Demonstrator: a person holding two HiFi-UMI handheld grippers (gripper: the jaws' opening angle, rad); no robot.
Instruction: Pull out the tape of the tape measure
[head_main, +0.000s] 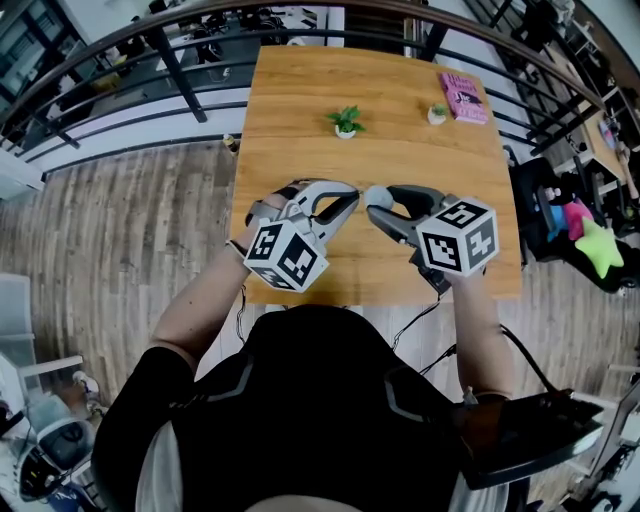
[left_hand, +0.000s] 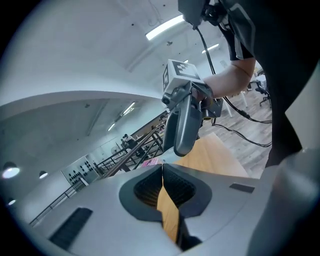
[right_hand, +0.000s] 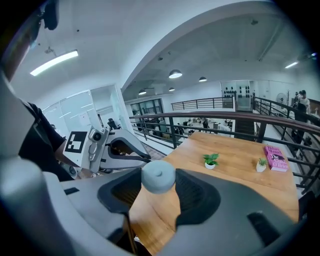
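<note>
Your left claw (left_hand: 162, 172) is shut, tape grip unconfirmed, right claw (right_hand: 160, 190) clamps the tape measure (right_hand: 158, 175): you may pull away empty.

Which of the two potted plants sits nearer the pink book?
The smaller plant, just beside the book; the bushier plant stands mid-table, farther left.

We count one wooden table (head_main: 300, 110) with two plants on it, a bigger potted plant (head_main: 345, 122) and a smaller potted plant (head_main: 437, 114), plus one pink book (head_main: 462, 97). We log two grippers, the left gripper (head_main: 353, 192) and the right gripper (head_main: 377, 208), each with one marker cube. We also record one round grey tape measure (right_hand: 158, 176) and one green star-shaped toy (head_main: 598, 248).
</note>
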